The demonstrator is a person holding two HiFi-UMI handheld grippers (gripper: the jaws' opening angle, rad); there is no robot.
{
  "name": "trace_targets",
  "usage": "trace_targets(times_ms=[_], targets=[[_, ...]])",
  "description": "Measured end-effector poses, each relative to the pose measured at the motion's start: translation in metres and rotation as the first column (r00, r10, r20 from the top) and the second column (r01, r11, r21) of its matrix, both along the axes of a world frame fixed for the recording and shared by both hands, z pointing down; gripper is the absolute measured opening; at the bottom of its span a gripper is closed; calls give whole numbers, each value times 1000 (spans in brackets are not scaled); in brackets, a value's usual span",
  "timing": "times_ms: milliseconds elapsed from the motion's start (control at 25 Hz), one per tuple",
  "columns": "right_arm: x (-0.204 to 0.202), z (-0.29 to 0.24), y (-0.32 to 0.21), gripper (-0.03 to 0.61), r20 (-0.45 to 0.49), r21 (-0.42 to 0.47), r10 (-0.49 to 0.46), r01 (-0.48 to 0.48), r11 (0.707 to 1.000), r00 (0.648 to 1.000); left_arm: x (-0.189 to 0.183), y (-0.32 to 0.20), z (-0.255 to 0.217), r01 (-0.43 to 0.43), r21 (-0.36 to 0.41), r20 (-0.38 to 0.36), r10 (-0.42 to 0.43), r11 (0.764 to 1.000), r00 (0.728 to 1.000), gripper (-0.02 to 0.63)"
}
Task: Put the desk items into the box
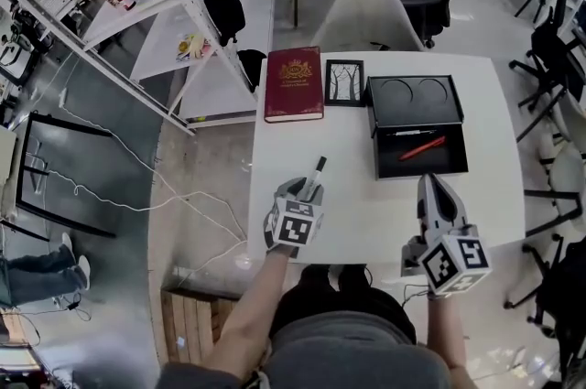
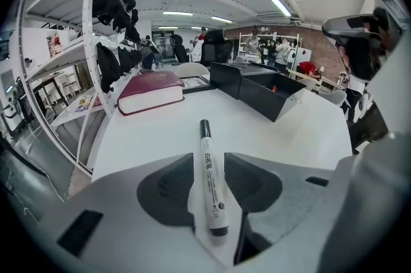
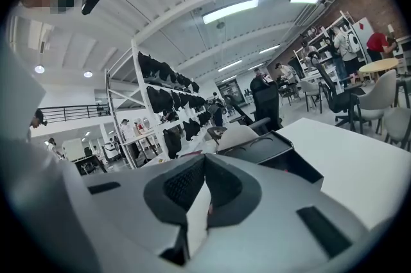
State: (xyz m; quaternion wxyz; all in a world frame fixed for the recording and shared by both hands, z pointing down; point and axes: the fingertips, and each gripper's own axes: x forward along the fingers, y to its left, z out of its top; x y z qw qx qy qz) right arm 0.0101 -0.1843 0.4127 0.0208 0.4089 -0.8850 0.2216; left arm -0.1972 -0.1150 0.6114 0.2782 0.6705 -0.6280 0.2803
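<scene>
- Head view: left gripper (image 1: 305,190) had its jaws apart astride the marker (image 1: 314,177), at the black box's (image 1: 419,174) 8 o'clock.
- Right gripper (image 1: 428,181) had its jaws together, empty, at 6 o'clock.
- Red book (image 1: 294,83) and picture frame (image 1: 345,82) lay at 10 o'clock; a red pen (image 1: 422,147) lay inside.

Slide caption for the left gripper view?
Left gripper jaws straddling a white marker on the table; black box, red book beyond.

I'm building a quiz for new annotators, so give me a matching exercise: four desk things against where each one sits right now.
Things:
1 marker
2 red pen
3 red book
4 framed picture

Places:
A inside the black box
B between the red book and the black box
C at the far left corner of the table
D between the fingers of the left gripper

Pairs: 1-D, 2-A, 3-C, 4-B
</scene>
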Motion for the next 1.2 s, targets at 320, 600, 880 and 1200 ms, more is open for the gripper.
trace_targets(times_ms=[320, 600, 880, 1200], targets=[[1, 2, 0, 5, -1, -5, 0, 0, 1000, 1000, 0, 3, 4, 8, -30, -8, -9, 1000, 1000, 126], [4, 2, 2, 5, 1, -3, 8, -8, 1000, 1000, 3, 3, 5, 5, -41, -19, -6, 999, 1000, 97], [12, 1, 4, 5, 0, -6, 28, -28, 1000, 1000, 4, 4, 5, -5, -51, -24, 4, 999, 1000, 81], [22, -1, 5, 5, 3, -1, 49, -49, 999, 999, 5, 5, -2, -2, -27, -47, 1, 1000, 999, 78]])
